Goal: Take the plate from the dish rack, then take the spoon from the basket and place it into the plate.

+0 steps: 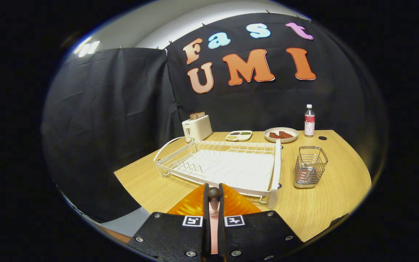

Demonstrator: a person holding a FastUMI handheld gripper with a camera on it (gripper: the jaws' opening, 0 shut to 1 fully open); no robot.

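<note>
While a pink spoon with a dark end knob is pinched between them, the gripper fingers are seen nearly closed, both pressing on its handle. An orange plate lies just under and ahead of the fingers, its ribbed rim spreading to either side of them at 6 o'clock of the table. The spoon's knob is held above the plate; whether it touches the plate cannot be told.

Just beyond the plate, a white wire rack is set on the wood, its near rim beside the plate's far edge. At 3 o'clock of the rack, a little apart from it, a wire basket stands upright, with something reddish low inside that is too small to make out.

Toward 12 o'clock, along the far edge of the table, several things are lined up before the black cloth: a white toaster with bread in its slots at about 11 o'clock of the rack, a small divided tray beside it, a white dish bearing brown pieces, and a clear bottle upright at about 1 o'clock, next to a dark hole in the tabletop.
</note>
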